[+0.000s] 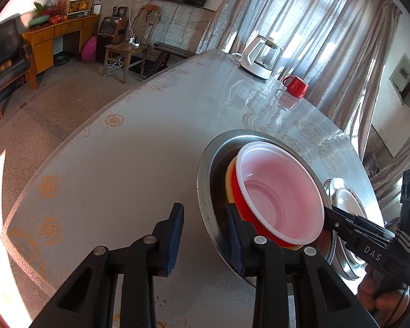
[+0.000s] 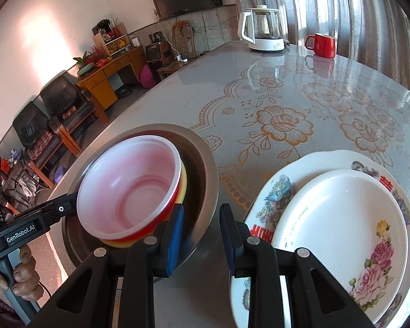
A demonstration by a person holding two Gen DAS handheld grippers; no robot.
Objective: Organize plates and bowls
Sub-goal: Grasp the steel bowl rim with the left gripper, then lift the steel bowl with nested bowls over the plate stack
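A red bowl (image 1: 281, 191) (image 2: 128, 186) with a white inside sits nested in a yellow bowl (image 2: 183, 183), tilted, inside a wide metal basin (image 1: 205, 164) (image 2: 205, 164). My left gripper (image 1: 205, 218) stands over the basin's near rim. One finger is inside beside the red bowl and the other outside, with a gap showing. My right gripper (image 2: 202, 213) stands across the opposite rim the same way, pads apart from it. Right of the basin a plain white plate (image 2: 341, 218) lies on a larger flowered plate (image 2: 276, 191).
A glass kettle (image 2: 262, 32) and a red mug (image 2: 324, 45) stand at the far end of the table (image 1: 123, 177), which has a flowered cloth. The table's curved edge runs along the left, with floor, chairs and a desk beyond. A hand holds each gripper's handle.
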